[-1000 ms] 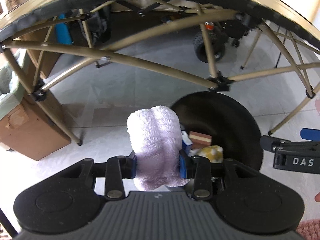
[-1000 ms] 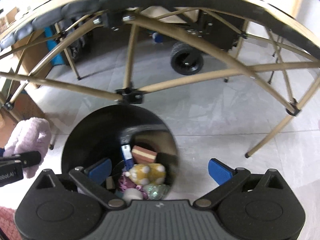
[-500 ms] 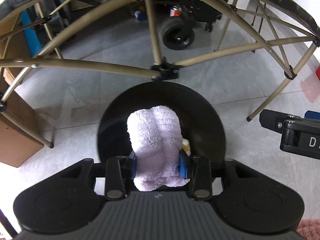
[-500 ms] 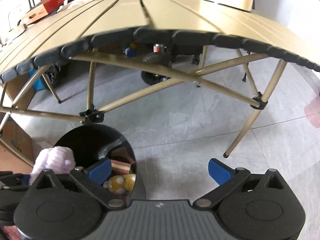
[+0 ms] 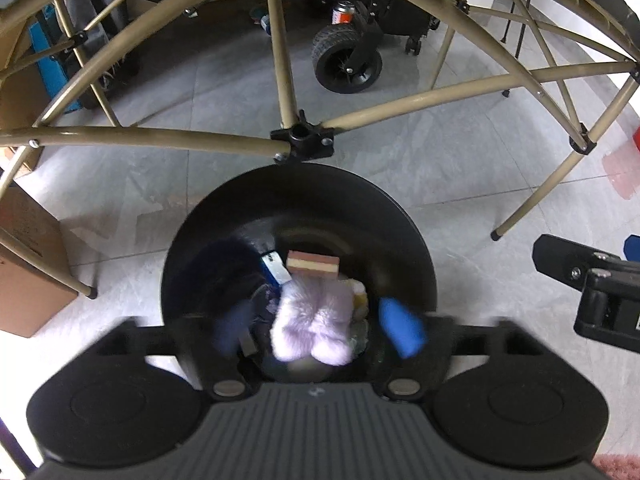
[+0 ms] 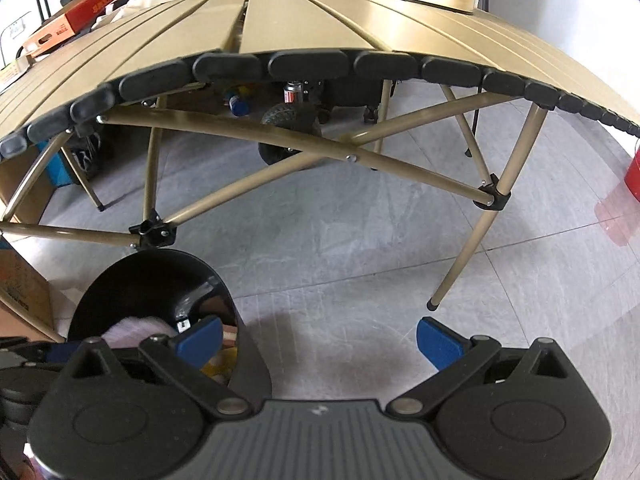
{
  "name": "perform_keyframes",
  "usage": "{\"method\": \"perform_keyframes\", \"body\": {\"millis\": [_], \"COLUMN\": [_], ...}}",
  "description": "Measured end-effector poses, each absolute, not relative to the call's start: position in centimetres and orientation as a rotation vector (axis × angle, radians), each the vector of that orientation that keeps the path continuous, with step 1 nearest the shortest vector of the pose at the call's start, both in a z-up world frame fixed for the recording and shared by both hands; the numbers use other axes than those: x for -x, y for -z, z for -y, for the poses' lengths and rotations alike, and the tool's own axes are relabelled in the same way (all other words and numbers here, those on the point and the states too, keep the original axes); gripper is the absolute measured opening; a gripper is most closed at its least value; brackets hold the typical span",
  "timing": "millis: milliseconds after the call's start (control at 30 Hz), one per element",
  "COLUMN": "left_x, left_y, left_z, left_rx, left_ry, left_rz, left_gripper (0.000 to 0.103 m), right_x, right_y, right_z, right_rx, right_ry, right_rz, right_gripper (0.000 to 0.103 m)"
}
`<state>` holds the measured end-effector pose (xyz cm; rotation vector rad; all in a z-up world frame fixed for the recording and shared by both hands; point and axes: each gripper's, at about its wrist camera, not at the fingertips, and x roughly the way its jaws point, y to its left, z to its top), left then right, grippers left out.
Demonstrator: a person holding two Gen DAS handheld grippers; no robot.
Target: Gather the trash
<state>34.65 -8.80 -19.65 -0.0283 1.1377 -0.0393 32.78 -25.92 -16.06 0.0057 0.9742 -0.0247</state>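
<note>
The left gripper (image 5: 316, 330) hangs right over a round black trash bin (image 5: 404, 224) that stands on the gray tile floor (image 5: 460, 152). Its two blue fingers (image 5: 400, 330) are spread wide apart and blurry, and they hold nothing. A fluffy light purple cloth (image 5: 312, 326) is between the fingers but touches neither one; it is down inside the bin, on top of the other trash. Just behind it, toward the far wall of the bin, lie a small brown and cream block (image 5: 313, 264) and a blue and white wrapper (image 5: 276, 270). Something yellow (image 5: 360, 300) peeks out at the cloth's right side.

The right gripper (image 6: 320, 340) is off to the right of the bin, over bare floor. Its blue fingers (image 6: 438, 342) are wide open too, with nothing between them. From this side the bin (image 6: 160, 276) sits at the lower left, with the purple cloth (image 6: 134, 330) just showing inside.

A tan folding table (image 6: 320, 20) stands behind the bin, and one black joint of its legs (image 5: 302, 142) is just past the bin's far rim. A brown cardboard box (image 5: 28, 276) sits on the floor to the left.
</note>
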Motion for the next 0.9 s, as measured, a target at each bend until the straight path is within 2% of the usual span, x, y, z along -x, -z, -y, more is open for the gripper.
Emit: {"method": "perform_keyframes", "body": {"millis": [33, 467, 900], "left_x": [-34.6, -34.4, -27.4], "left_y": [19.6, 19.3, 12.3], "left_z": [8.8, 8.3, 0.6], "left_rx": [0.023, -0.007, 0.049], "left_ry": [0.031, 0.021, -0.015], "left_rz": [-1.133, -1.121, -0.837], "left_gripper": [0.103, 0.103, 0.103], "right_x": [-32.8, -32.6, -26.9], "right_y": [16.0, 15.8, 12.2], "right_z": [25.9, 25.8, 23.8], "right_rx": [-0.005, -0.008, -0.052], "right_ry": [0.024, 0.016, -0.080], "right_rz": [-0.974, -0.963, -0.812], "right_gripper": [0.103, 0.103, 0.103]}}
